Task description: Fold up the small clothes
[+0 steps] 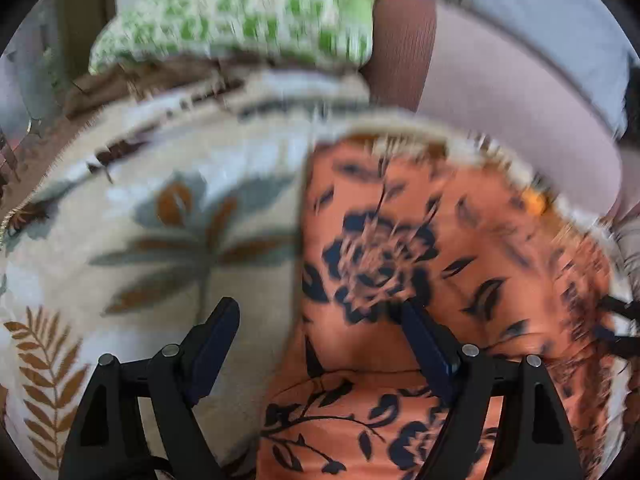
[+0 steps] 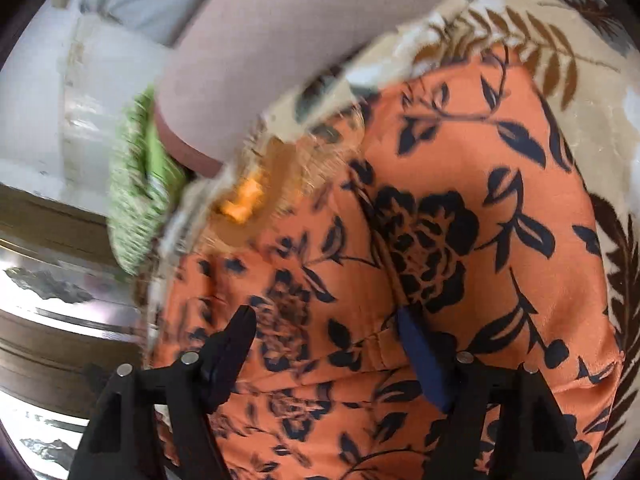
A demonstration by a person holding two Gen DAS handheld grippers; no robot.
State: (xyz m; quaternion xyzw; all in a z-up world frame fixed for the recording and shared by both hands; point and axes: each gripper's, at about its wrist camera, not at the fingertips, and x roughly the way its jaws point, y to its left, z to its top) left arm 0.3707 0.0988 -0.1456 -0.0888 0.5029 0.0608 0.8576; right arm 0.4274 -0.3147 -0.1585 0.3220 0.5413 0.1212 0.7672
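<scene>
place: home, bedroom or living room | evidence: cream leaf-print blanket (image 1: pixel 168 240) spread over a soft surface; green-and-white patterned cushion (image 1: pixel 240 12); mauve bolster (image 1: pixel 520 120); light blue pillow (image 1: pixel 560 20) | detail: blurred, room type uncertain

Motion blur smears the green-patterned cushion (image 1: pixel 240 16); the orange floral garment (image 2: pixel 460 208) perhaps continues past the bottom edge.

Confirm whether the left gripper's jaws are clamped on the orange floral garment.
No: the left gripper jaws stand apart, gripping nothing, over the edge of the orange, dark-flowered garment.
</scene>
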